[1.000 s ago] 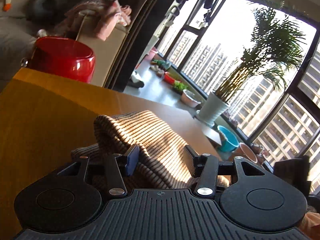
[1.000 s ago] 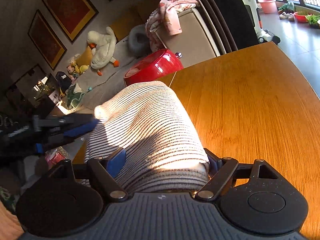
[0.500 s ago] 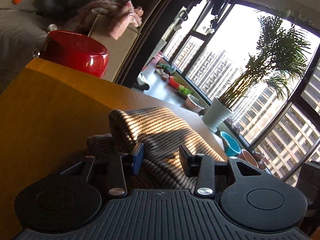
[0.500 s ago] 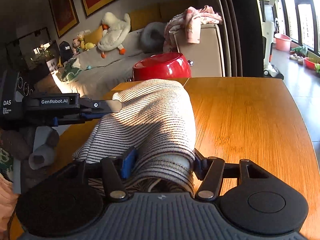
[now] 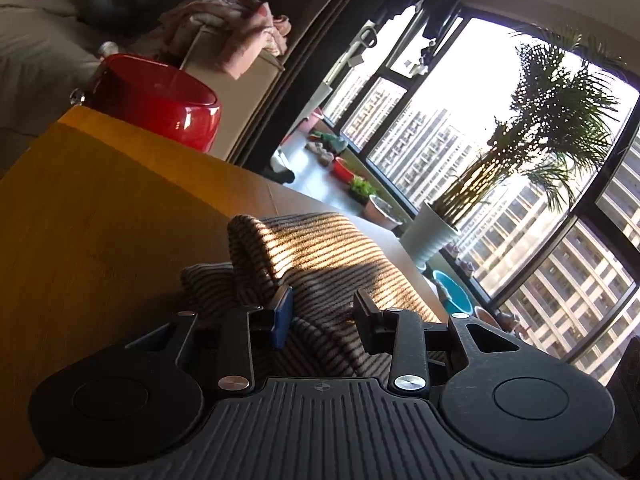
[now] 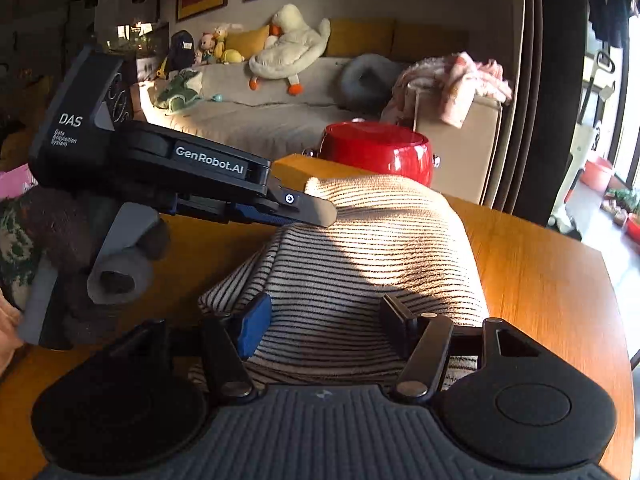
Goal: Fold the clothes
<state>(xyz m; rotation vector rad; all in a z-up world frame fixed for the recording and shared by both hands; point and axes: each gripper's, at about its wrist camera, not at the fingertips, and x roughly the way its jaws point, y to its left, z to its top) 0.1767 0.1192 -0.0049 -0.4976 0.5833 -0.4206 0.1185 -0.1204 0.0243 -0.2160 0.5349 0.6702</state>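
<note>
A striped knit garment (image 6: pixel 360 264) lies bunched on the wooden table (image 6: pixel 552 280); it also shows in the left wrist view (image 5: pixel 320 256). My right gripper (image 6: pixel 324 320) has its jaws wide apart over the garment's near edge, with fabric lying between them. My left gripper (image 5: pixel 322 316) also has its jaws apart, with a fold of the garment between them. The left gripper shows in the right wrist view (image 6: pixel 316 210), its tip resting at the garment's far left side.
A red pot-like container (image 6: pixel 378 152) stands beyond the table's far edge, also in the left wrist view (image 5: pixel 156 100). A sofa with plush toys (image 6: pixel 288 48) and pink laundry (image 6: pixel 452 80) is behind. A potted palm (image 5: pixel 436 232) stands by the window.
The right gripper's jaws have spread wider and it has swung to face the sofa. The left gripper has come closer to the garment in the right wrist view, with its jaws slightly narrower.
</note>
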